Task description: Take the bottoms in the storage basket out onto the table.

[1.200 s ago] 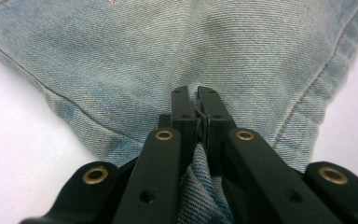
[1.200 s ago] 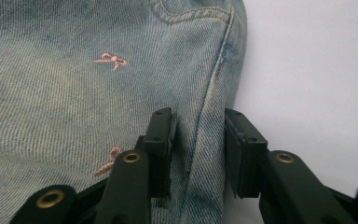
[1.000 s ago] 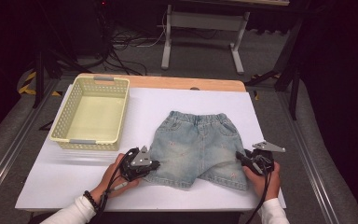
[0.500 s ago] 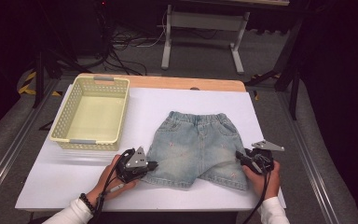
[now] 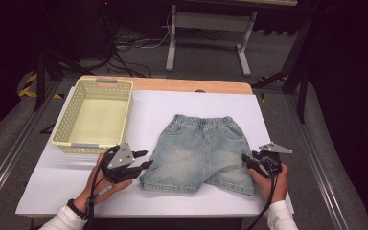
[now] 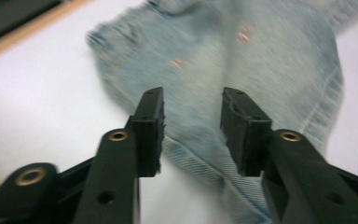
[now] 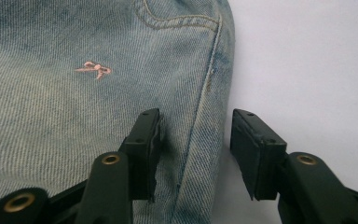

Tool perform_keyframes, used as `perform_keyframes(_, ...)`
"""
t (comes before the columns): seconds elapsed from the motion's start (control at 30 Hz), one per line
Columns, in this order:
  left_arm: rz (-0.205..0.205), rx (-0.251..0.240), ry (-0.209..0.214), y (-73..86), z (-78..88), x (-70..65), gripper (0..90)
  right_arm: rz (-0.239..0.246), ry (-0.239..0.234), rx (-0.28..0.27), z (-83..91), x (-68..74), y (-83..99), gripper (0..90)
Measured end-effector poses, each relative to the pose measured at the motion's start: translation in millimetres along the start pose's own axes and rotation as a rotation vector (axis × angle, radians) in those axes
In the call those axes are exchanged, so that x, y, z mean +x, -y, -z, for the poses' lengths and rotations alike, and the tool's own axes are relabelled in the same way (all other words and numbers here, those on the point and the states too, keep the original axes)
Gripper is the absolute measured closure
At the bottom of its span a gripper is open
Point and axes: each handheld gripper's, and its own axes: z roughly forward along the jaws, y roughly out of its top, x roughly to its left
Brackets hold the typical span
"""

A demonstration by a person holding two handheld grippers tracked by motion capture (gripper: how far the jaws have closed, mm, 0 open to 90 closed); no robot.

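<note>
On the table, denim shorts lie flat; left gripper and right gripper, jaws just opening, grip nothing.

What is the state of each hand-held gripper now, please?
Left hand-held gripper: open, jaws just opened, holding nothing, above the hem of the shorts.
Right hand-held gripper: open, jaws just opening, either side of the shorts' side seam, not pressing.

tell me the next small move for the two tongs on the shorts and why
Probably close the right tongs on the side seam of the denim shorts: they have just been opening and straddle that edge unpinched. The left tongs, also just opened, hang above the other leg hem.
</note>
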Motion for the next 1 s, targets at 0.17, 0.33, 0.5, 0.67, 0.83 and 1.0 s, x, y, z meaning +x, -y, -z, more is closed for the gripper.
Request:
perform_keyframes(0.17,0.035,-0.049,-0.152,0.1,19.1,20.5,41.5,-0.008,0.006,0.002,-0.1,-0.6,0.1,49.5)
perform_keyframes(0.33,0.102,-0.031,-0.215,10.6,28.7,46.8,37.1,-0.011,0.007,0.003,-0.3,-0.9,0.1,48.3)
perform_keyframes(0.5,0.123,0.071,-0.217,21.8,21.3,63.2,32.0,-0.019,0.007,0.005,-0.6,-1.5,-0.3,46.8)
perform_keyframes(0.67,0.182,0.098,-0.172,28.5,15.5,71.8,38.7,-0.02,0.004,0.006,-1.0,-2.0,-0.7,46.4)
perform_keyframes(0.83,0.193,0.126,-0.137,31.6,12.3,74.7,55.0,-0.02,0.003,0.006,-1.1,-2.5,-0.6,45.8)
perform_keyframes(1.0,0.203,0.114,-0.103,32.1,10.1,76.6,64.4,-0.02,0.003,0.005,-1.1,-2.3,-0.6,45.9)
